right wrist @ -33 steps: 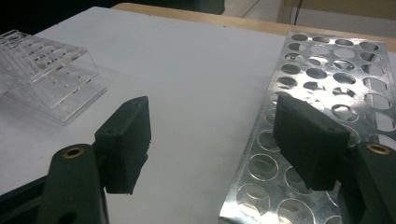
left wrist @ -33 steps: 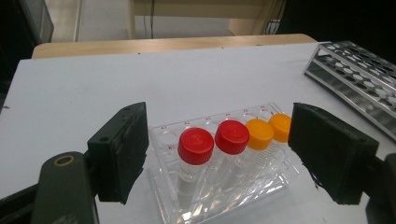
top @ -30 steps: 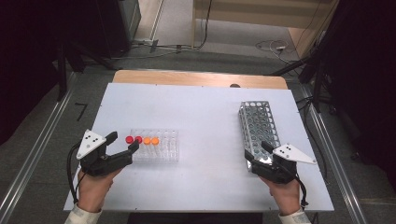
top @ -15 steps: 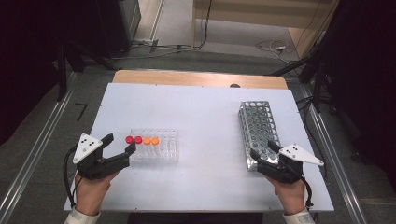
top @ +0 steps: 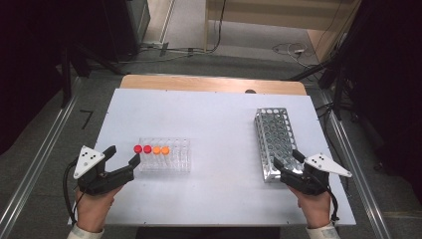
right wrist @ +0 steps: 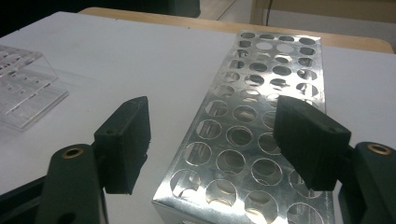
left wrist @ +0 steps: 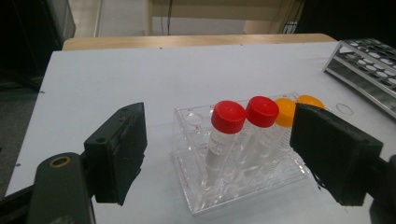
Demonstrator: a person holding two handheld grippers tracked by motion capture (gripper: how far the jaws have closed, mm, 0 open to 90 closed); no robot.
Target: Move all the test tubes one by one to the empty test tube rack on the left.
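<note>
left gripper [top: 122,157] lower left, jaws wide apart, empty, angled right at clear rack [top: 171,164] with red and orange tubes [top: 143,149] | right gripper [top: 288,160] lower right, jaws spread, empty, over near end of metal rack [top: 273,137]

Even overhead light, counter [top: 214,114] bright white, dark surroundings at both sides. Soft short shadows. Glare on the metal rack [right wrist: 261,121]. Gripper views slightly soft, near tongs blurred; high view grainy.

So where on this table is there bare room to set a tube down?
Bare table lies between the clear rack and the metal rack, and along the far edge. It is crowded where the left gripper meets the clear rack and the right gripper the metal one.
</note>
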